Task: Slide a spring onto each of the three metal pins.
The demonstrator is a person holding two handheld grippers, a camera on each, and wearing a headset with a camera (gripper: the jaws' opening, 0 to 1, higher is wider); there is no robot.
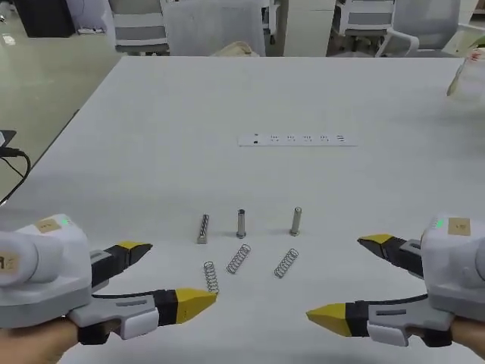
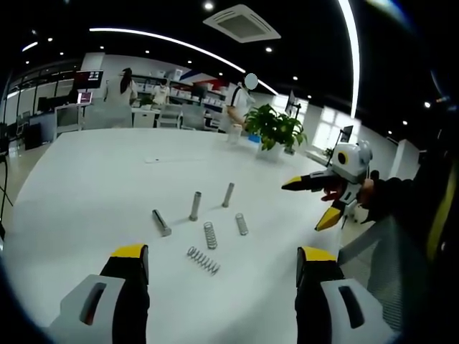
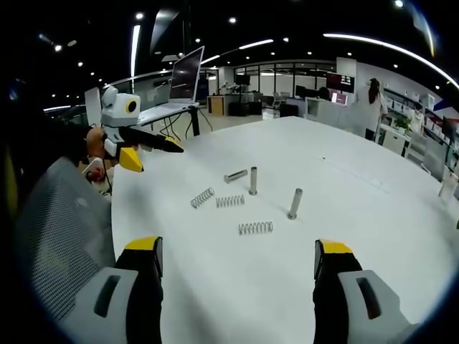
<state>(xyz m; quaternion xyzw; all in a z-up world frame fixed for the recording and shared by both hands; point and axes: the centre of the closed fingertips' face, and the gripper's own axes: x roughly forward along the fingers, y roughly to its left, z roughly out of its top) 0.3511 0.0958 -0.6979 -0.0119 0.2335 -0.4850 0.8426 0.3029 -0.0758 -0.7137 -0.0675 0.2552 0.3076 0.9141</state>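
Background behind pins (image 2: 195, 206): plant (image 2: 276, 127), left gripper view; screen (image 3: 186, 74), right gripper view

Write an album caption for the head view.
Left hand-held gripper and right hand-held gripper, both open, flank three springs and three pins, one lying down, on a table.

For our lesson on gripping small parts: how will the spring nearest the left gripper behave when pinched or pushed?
The spring lies on its side on the smooth table, so a push would probably roll it. Its open coils likely squash under a pinch. Thin wire suggests it is light.
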